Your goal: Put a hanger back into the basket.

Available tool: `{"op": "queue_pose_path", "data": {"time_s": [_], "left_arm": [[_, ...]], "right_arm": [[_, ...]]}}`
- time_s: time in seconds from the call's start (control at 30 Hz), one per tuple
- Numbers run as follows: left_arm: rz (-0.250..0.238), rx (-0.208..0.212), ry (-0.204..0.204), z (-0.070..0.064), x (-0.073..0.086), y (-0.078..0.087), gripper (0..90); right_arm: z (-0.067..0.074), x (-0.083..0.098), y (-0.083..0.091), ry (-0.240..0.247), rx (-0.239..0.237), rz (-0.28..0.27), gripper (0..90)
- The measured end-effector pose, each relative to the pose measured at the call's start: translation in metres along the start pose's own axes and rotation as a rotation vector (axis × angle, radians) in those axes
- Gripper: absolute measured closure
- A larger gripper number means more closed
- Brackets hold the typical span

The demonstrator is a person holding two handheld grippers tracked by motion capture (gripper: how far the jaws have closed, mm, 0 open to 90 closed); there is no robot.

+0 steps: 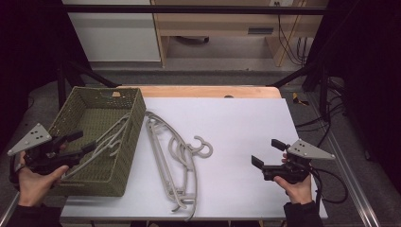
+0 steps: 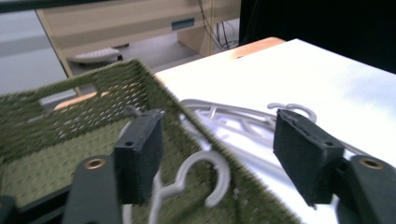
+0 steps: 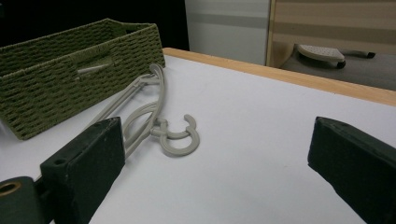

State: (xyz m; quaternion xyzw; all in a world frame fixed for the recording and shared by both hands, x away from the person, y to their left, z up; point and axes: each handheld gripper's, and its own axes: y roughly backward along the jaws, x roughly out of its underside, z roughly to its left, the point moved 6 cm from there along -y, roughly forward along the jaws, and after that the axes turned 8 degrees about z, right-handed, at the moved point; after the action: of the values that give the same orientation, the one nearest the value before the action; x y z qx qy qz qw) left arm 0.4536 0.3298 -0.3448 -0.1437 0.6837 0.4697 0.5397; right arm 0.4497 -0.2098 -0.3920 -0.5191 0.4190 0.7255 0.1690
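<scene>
Now the left gripper (image 1: pixel 81 142) hangs released over the basket (image 1: pixel 124 177), above a hanger (image 1: pixel 109 139).

High view looks down from above the near edge; gripper views sit low, close. All share the basket (image 1: pixel 97 137) and hangers (image 1: pixel 176 156).

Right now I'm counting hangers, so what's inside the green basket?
One grey hanger lies inside the basket, its hook near the left gripper, whose jaws stand open around nothing. The basket's near wall hides part of its floor.
</scene>
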Motion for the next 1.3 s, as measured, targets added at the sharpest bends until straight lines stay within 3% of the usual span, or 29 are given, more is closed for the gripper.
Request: {"op": "queue_pose_path", "data": {"time_s": [0.27,0.53,0.87,1.2,1.3], "left_arm": [[-0.046,0.058,-0.009,-0.047,-0.005,-0.02,17.4],[-0.015,0.098,-0.021,-0.079,0.005,-0.042,12.4],[0.01,0.109,-0.01,-0.088,0.017,-0.052,9.7],[0.027,0.126,-0.036,-0.094,0.021,-0.056,8.0],[0.033,0.114,-0.048,-0.094,0.02,-0.056,7.9]], "right_arm": [[0.001,0.0,-0.001,-0.003,0.001,0.004,4.3],[0.004,0.001,-0.005,0.0,-0.002,0.015,4.4],[0.016,0.003,-0.019,-0.001,-0.013,0.059,4.8],[0.039,0.007,-0.042,0.023,-0.048,0.123,4.8],[0.048,0.009,-0.051,0.032,-0.059,0.144,5.0]]}}
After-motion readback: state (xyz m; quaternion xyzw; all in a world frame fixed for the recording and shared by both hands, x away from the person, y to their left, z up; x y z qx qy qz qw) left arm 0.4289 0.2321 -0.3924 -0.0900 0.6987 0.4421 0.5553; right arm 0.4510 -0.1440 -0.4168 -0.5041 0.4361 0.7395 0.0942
